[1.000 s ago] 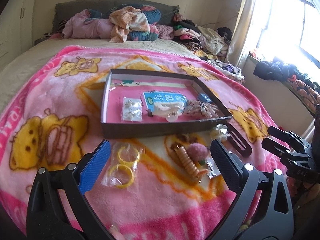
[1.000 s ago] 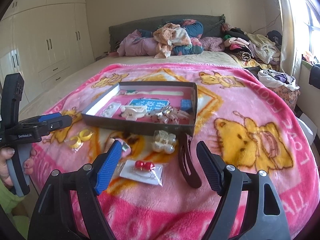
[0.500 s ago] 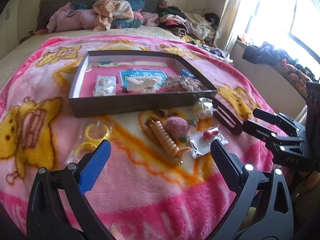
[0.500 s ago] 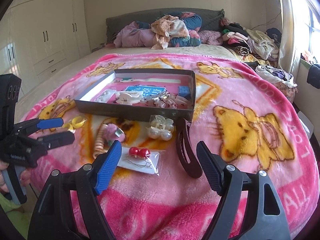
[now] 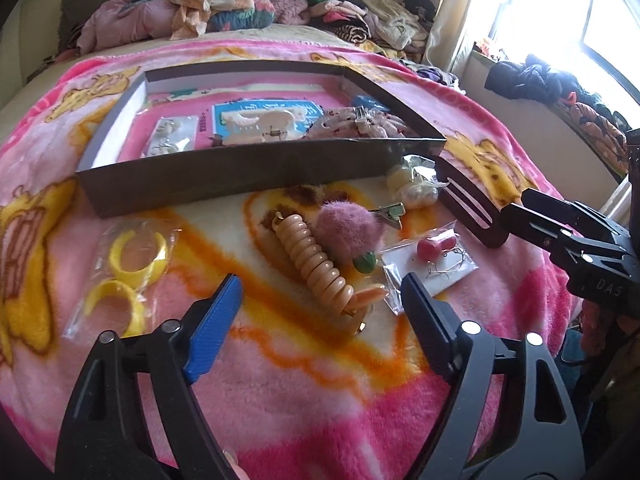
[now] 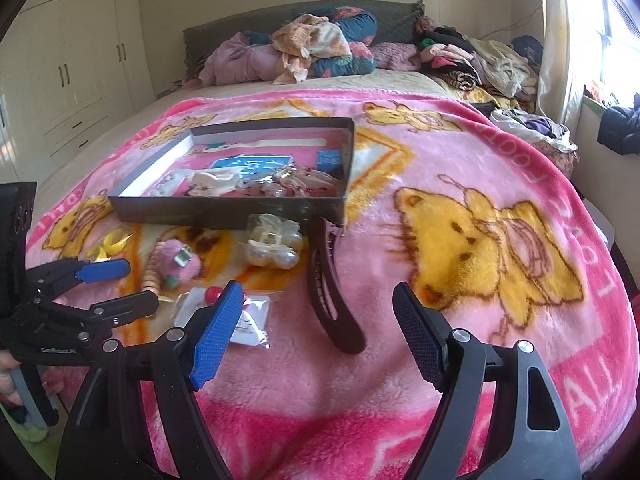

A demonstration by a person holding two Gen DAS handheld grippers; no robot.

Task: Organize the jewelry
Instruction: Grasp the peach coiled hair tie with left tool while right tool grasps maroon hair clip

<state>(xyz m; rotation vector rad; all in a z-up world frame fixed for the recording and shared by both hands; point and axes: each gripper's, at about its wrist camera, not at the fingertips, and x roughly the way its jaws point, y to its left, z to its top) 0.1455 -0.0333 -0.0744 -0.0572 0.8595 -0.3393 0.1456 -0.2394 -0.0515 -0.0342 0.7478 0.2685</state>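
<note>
A dark shallow box (image 5: pixel 240 176) holding several jewelry pieces sits on the pink blanket. In front of it lie bagged yellow hoops (image 5: pixel 132 264), a peach spiral hair clip (image 5: pixel 316 264), a pink pom-pom clip (image 5: pixel 346 232), bagged red earrings (image 5: pixel 434 246), a bagged pearl clip (image 6: pixel 272 248) and a long dark brown hair clip (image 6: pixel 332 300). My left gripper (image 5: pixel 320 288) hovers low over the spiral clip's near end, its jaws closing with nothing pressed between the pads. My right gripper (image 6: pixel 318 292) stands open just above the near end of the brown clip.
The blanket (image 6: pixel 480 240) covers a bed with piled clothes (image 6: pixel 312 48) at its head. White wardrobes (image 6: pixel 80 60) stand to the left, and a bright window (image 5: pixel 580 20) with more clothes below it is on the right. A hand (image 6: pixel 8 380) holds the left gripper's grip.
Both grippers have sunk toward the blanket and come closer to the loose pieces. The left jaws have narrowed; the right jaws stand as before.
</note>
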